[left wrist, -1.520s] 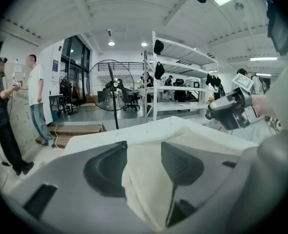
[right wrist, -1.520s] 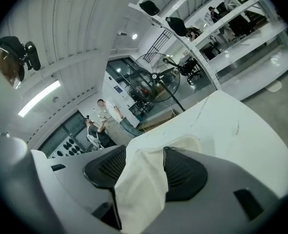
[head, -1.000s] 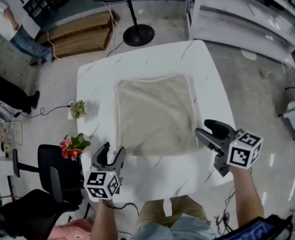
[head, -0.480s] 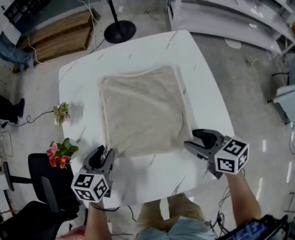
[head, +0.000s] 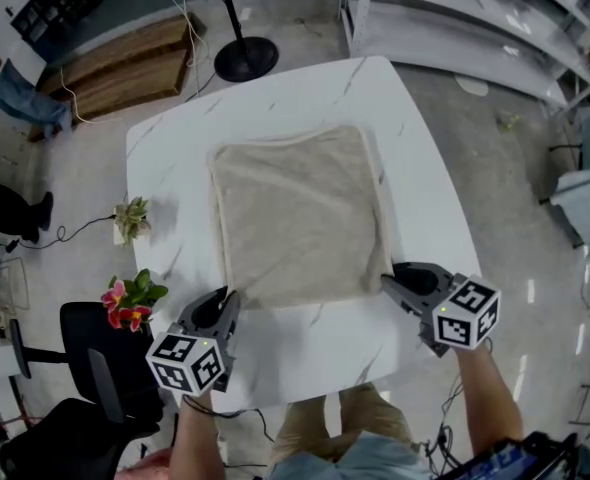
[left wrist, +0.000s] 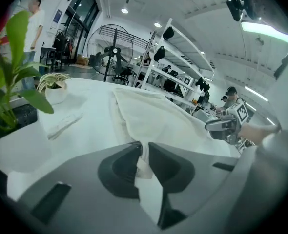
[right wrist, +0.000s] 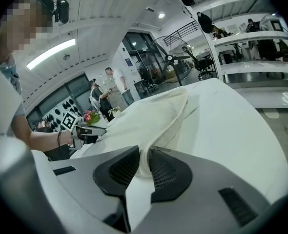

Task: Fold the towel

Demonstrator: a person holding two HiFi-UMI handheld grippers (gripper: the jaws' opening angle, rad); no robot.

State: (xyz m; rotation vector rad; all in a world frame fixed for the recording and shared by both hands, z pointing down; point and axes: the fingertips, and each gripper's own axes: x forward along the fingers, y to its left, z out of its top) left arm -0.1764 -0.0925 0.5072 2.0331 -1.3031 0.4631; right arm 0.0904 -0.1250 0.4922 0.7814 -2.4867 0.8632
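A beige towel (head: 300,213) lies spread flat on the white marble table (head: 185,158). My left gripper (head: 227,302) is at the towel's near left corner; its jaws have just been closing and now pinch that corner (left wrist: 142,156). At the near right corner my right gripper (head: 393,280) has also just been closing, and the towel's edge (right wrist: 145,162) is pressed between its pads. In the left gripper view the towel (left wrist: 149,116) stretches away across the table toward the right gripper (left wrist: 224,129). The right gripper view shows the towel (right wrist: 149,118) running off to the left gripper (right wrist: 88,129).
Small potted flowers (head: 130,303) and a little plant (head: 132,216) sit off the table's left side beside a black chair (head: 95,343). A standing fan's base (head: 245,60) and metal shelving (head: 455,28) lie beyond the far edge. People stand at the far left (head: 15,88).
Both grippers have moved in to the towel's near corners and closed on them; the right one dropped lower and forward. The head view has shifted slightly.
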